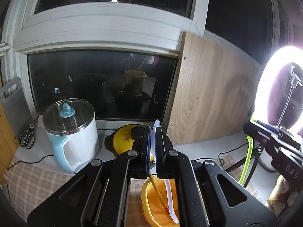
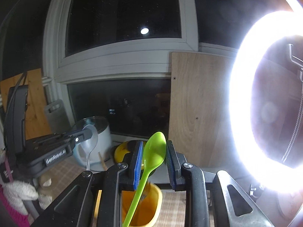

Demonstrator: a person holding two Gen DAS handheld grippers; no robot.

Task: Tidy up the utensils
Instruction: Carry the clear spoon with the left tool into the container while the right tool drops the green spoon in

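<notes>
The left gripper [image 1: 155,141] points forward and slightly down, its jaws pressed nearly together on a thin white spoon [image 1: 170,198]. The right gripper [image 2: 153,158] is level beside it, jaws clamped on a green spoon [image 2: 149,162], bowl upward.

Kettle [image 1: 72,136] left, ring light [image 1: 272,87] right

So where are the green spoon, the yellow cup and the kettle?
green spoon [image 2: 155,151]: right wrist view, on its bowl.
yellow cup [image 1: 151,198]: left wrist view, on its inner wall.
kettle [image 1: 81,140]: left wrist view, on its white body.
</notes>
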